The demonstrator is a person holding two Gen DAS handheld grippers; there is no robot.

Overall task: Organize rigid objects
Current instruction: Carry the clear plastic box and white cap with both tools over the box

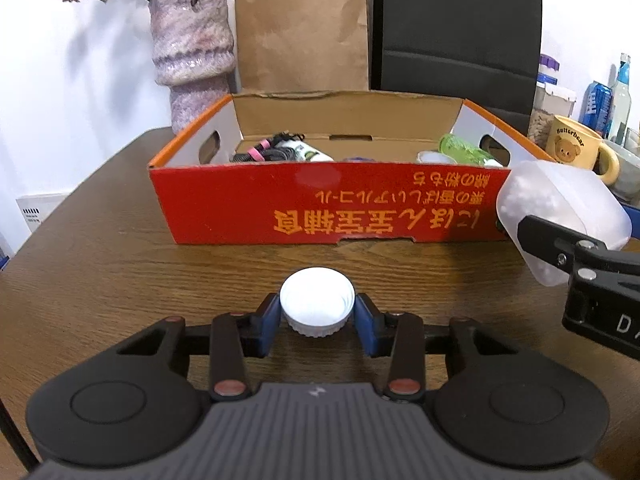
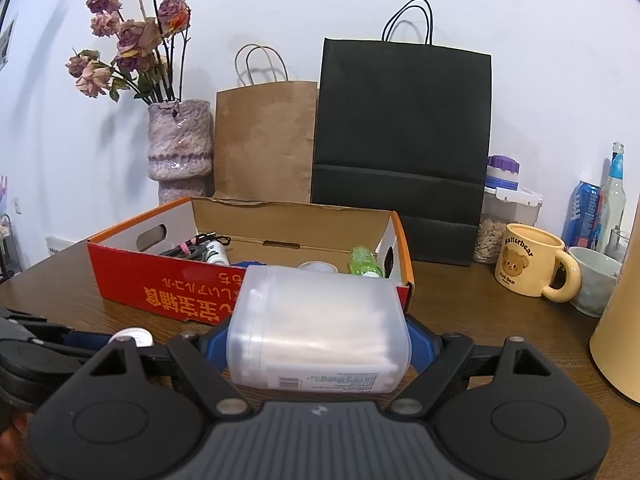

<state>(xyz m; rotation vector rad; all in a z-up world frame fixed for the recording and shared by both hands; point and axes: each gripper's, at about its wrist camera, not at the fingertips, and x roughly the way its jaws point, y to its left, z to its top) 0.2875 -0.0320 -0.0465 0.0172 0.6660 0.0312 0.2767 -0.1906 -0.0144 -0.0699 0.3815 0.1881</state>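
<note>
The white cap [image 1: 317, 305] sits on the desk [image 1: 100, 264] just in front of the red cardboard box [image 1: 320, 208], and the left hand-held gripper [image 1: 317, 316] has its blue pads [image 1: 269, 320] pressed against the cap's two sides, so the cap is gripped but not yet clear of the wood. The right hand-held gripper [image 2: 318, 350] holds a cloudy plastic container [image 2: 320, 328] lying on its side, jaws spread wide around its body, near the box's right front corner.

The box already holds a few things: a bundle of dark cables with a pink band [image 1: 268, 150] at the left, a green bottle [image 1: 464, 150] at the right.

Judging from here, the cap is the weak point. It is round, shallow and ribbed only at the rim, and the pads meet it on a narrow band; a tilt during lifting could let it pop out and roll across the desk. The box's front wall stands high, so a low carry would knock the cap against it. The container, held across its smooth sides with its open mouth not visible, might slide or spill whatever is inside if tipped. The two hands are close together, so they could bump over the box.
</note>
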